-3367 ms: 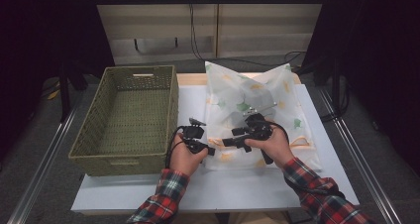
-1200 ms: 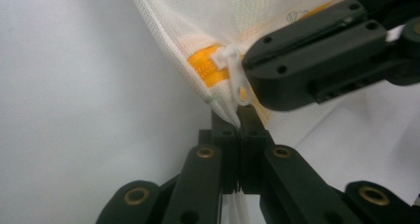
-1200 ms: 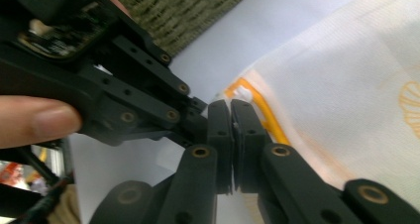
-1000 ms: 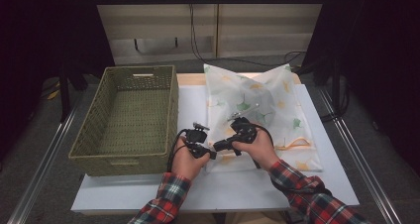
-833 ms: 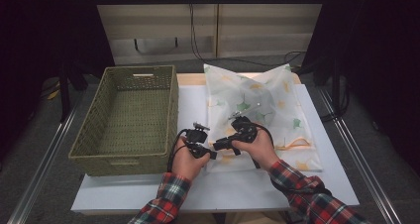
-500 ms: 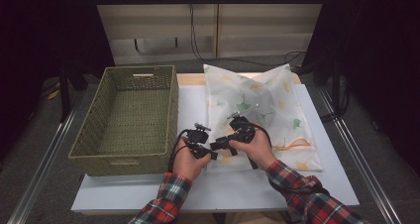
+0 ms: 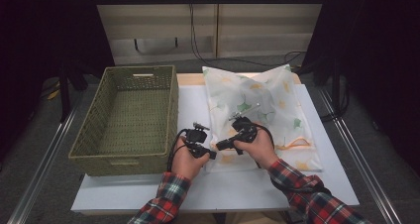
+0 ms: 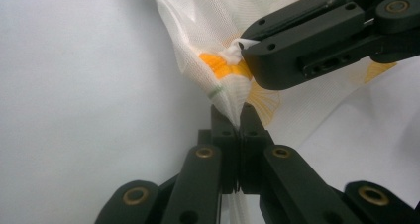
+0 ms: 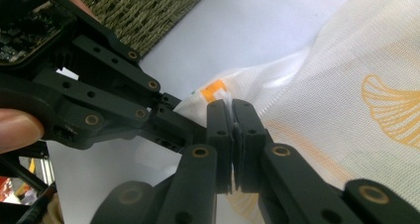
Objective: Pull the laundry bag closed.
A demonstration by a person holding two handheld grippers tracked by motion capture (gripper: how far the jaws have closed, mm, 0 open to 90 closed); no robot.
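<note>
bag: white translucent mesh bag printed with orange and green leaves (image 7: 262, 110), flat on the white tabletop (image 7: 228, 189), running from table centre out toward 1 o'clock; its near-left corner, about 7 o'clock of the bag, is lifted off the surface

left gripper: black two-jaw left gripper (image 7: 207, 153), jaws closed tight on that corner; in the left gripper view (image 8: 239, 127) the mesh comes to a point and is pinched between the two pads

right gripper: black two-jaw right gripper (image 7: 221, 145), jaws have just closed and now clamp a small white tab at the bag's edge beside an orange patch (right gripper view (image 9: 232, 107) shows the tab squeezed between the pads)

spacing: the two gripper tips sit just beside each other on the same corner, right one at roughly 1 o'clock of the left; not clear whether they touch

basket: olive-green woven rectangular basket (image 7: 99, 135), at 9 o'clock of the bag, apart from it

hands: both in plaid sleeves, entering from 6 o'clock
</note>
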